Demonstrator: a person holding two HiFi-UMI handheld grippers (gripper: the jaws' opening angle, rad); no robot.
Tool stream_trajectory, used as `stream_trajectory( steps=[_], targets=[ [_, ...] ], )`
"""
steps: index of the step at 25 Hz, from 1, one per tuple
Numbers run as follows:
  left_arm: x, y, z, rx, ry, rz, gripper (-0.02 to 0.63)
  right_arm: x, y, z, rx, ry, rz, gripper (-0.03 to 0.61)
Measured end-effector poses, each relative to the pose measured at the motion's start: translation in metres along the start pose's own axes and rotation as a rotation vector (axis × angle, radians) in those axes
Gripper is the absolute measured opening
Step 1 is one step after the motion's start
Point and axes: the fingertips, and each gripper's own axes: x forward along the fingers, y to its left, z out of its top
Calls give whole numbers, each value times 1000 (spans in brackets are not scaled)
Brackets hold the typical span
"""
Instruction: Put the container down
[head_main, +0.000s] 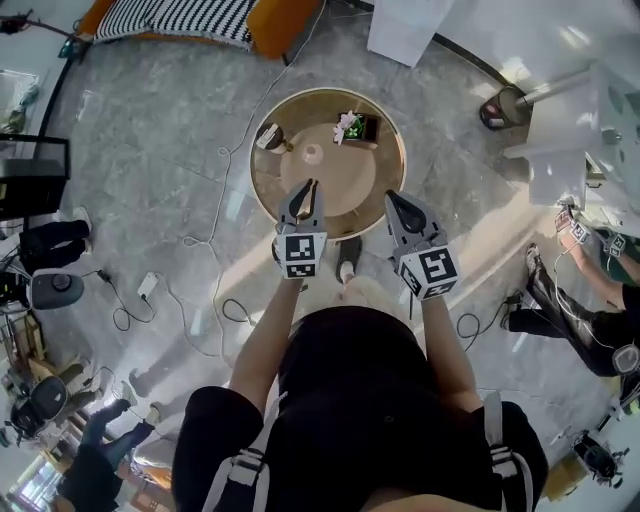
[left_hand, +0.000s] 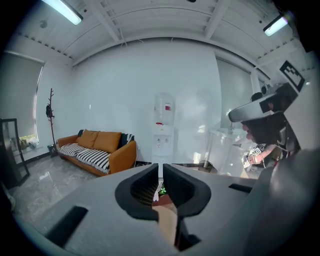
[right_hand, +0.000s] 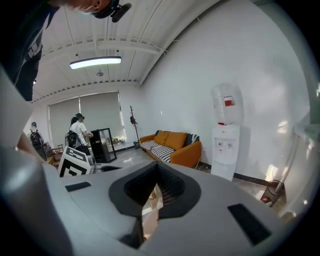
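Both grippers, left (head_main: 311, 186) and right (head_main: 391, 199), are held over the near edge of the round surface (head_main: 330, 192), jaws together, nothing gripped. The container (head_main: 270, 136) is seen resting at the surface's far left, apparently released there.

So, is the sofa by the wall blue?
No, the sofa in the left gripper view is orange, with a black-and-white striped cover on its seat.
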Motion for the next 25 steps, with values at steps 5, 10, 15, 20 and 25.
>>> stream_trajectory(
  steps=[5, 10, 15, 20, 25],
  targets=[
    [-38, -8, 25, -22, -27, -12, 26, -15, 13, 11, -33, -14, 19, 3],
    [-56, -21, 40, -54, -33, -58, 21, -25, 19, 14, -52, -27, 36, 3],
    [-73, -27, 54, -72, -64, -68, 21, -34, 28, 20, -68, -40, 60, 3],
    [-99, -31, 71, -102, -104, -82, 21, -45, 35, 29, -70, -67, 61, 3],
    [-124, -26, 69, -98, -109, -98, 21, -51, 48, 34, -72, -85, 46, 3]
  ],
)
